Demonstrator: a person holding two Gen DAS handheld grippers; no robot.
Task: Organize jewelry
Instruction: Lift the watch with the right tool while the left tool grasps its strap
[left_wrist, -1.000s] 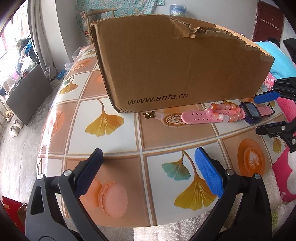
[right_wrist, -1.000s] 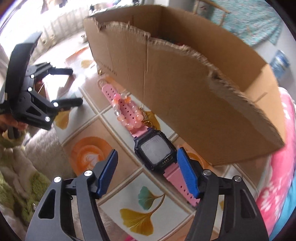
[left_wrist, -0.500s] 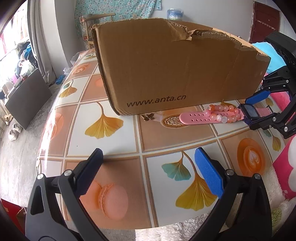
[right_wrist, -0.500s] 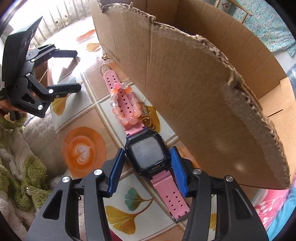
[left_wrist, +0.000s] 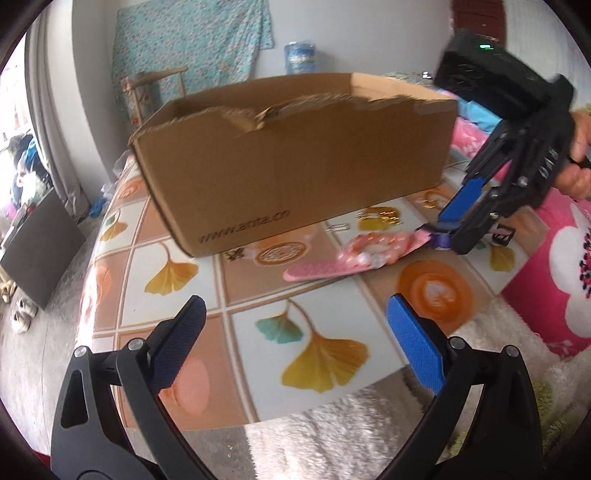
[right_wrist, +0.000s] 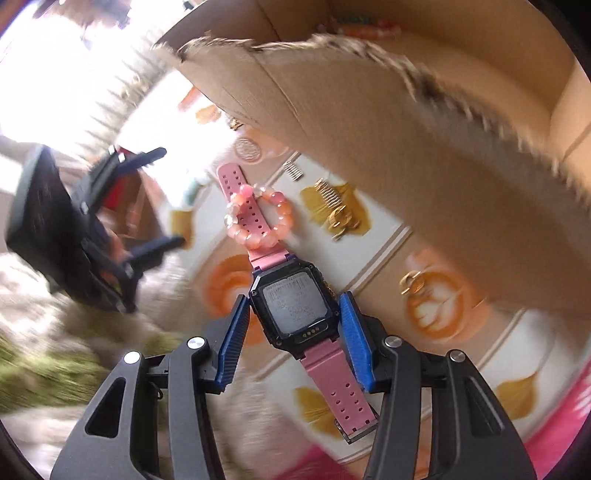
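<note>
The right claw (right_wrist: 295, 332) grips the dark case of a pink-strapped digital watch (right_wrist: 295, 306), its blue pads pressed to both sides, a pink bead bracelet (right_wrist: 258, 218) looped around the strap. The watch hangs over the patterned bench (left_wrist: 258, 295) beside a torn cardboard box (left_wrist: 295, 155). The left claw (left_wrist: 295, 350) stands wide apart, holding nothing.
</note>
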